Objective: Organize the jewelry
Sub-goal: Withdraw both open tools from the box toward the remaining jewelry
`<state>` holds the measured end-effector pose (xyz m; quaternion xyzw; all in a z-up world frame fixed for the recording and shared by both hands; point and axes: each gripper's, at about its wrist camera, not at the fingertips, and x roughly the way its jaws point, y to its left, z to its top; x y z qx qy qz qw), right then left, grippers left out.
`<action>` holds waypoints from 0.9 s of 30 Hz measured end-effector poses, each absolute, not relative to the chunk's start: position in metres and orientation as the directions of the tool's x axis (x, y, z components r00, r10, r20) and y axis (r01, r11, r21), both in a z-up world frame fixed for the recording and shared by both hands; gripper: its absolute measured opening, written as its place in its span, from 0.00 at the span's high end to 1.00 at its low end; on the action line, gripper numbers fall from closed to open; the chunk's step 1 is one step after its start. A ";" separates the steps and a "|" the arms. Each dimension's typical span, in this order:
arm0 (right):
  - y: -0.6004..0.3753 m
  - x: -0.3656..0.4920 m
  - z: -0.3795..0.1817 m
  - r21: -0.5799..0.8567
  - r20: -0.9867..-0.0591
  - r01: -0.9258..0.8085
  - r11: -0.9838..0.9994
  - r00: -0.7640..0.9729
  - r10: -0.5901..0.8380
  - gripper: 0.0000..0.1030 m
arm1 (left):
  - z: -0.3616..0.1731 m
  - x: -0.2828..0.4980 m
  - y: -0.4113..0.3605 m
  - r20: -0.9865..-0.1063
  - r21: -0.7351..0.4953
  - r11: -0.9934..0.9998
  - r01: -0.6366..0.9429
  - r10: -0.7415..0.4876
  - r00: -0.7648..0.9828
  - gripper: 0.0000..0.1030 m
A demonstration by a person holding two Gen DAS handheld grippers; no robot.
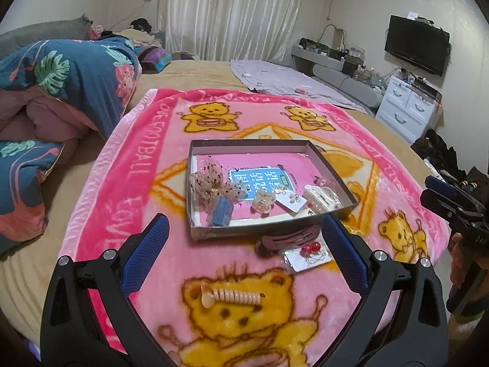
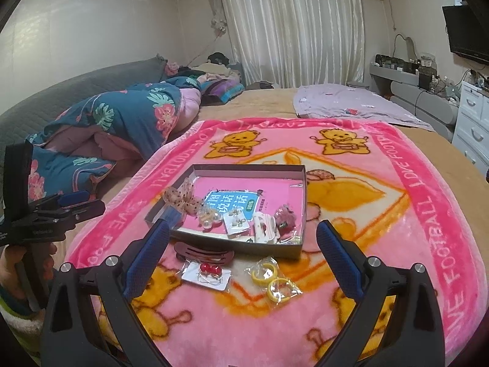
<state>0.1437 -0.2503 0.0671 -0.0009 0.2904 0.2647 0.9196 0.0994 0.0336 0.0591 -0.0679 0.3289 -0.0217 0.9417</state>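
Observation:
A shallow grey box (image 1: 269,144) (image 2: 302,189) on the pink bear blanket holds a lace bow (image 1: 211,180) (image 2: 183,198), a blue item (image 1: 222,211), earring cards and a white claw clip (image 1: 319,194) (image 2: 265,227). In front of it lie a dark hair clip (image 1: 284,240) (image 2: 203,252), a red earring card (image 1: 307,255) (image 2: 207,273) and a bag of yellow rings (image 2: 275,278). A beige comb clip (image 1: 232,296) lies nearest. My left gripper (image 1: 244,250) hovers open over these. My right gripper (image 2: 241,253) is open too, above the loose pieces.
A folded floral quilt (image 1: 67,73) (image 2: 122,116) lies at the left on the bed. A lilac sheet (image 1: 290,79) is spread at the back right. White drawers (image 1: 406,107) and a wall television (image 1: 417,44) stand to the right.

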 end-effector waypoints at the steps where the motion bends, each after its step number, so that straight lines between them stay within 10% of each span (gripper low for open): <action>1: -0.251 0.142 0.067 0.147 -0.535 -0.489 0.860 0.692 0.485 0.07 | 0.059 0.098 0.033 -0.617 -0.141 0.990 -0.004 -0.084 0.782 0.09; 27: -0.262 0.135 0.027 0.068 -0.607 -0.479 0.875 0.676 0.418 0.07 | 0.029 0.093 0.012 -0.691 -0.120 0.993 0.002 -0.085 0.717 0.09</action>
